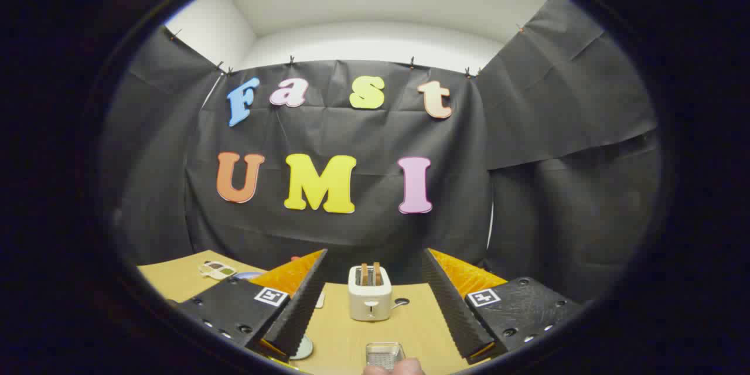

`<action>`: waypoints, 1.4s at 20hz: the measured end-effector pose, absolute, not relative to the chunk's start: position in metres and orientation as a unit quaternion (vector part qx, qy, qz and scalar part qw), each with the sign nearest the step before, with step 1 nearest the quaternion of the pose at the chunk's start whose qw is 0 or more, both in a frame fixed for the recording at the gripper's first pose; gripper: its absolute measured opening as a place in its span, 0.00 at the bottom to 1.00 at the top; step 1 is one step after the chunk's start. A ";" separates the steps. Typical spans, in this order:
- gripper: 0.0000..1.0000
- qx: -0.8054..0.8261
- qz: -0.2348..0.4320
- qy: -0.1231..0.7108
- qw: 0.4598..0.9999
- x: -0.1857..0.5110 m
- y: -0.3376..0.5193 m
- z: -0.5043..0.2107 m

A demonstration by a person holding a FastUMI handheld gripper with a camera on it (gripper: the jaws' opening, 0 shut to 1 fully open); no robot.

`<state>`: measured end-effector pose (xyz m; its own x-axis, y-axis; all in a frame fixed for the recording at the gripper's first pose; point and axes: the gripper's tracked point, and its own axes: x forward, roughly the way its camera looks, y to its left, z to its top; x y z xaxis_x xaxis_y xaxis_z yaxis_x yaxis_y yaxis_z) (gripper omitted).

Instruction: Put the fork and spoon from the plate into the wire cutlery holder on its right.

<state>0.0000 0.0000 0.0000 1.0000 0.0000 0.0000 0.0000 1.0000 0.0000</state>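
Lower centre of frame: gripper (373, 304) spread wide, empty, held high and level, likely approach pose. Small wire-mesh metal cutlery holder (384, 354) low between 2 fingers; white 2-slot toaster (370, 293) beyond. Plate edge (304, 348) barely visible beside left finger; fork, spoon unclear.

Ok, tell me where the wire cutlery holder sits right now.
In the gripper view the wire cutlery holder sits on the table between the open gripper's fingers, nearer than the white toaster.
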 end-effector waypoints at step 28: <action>0.95 0.005 0.050 0.139 0.989 0.005 0.064 -0.070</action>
<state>0.0053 0.0644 -0.0701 0.9561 0.1005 -0.2752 -0.0978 0.9949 0.0236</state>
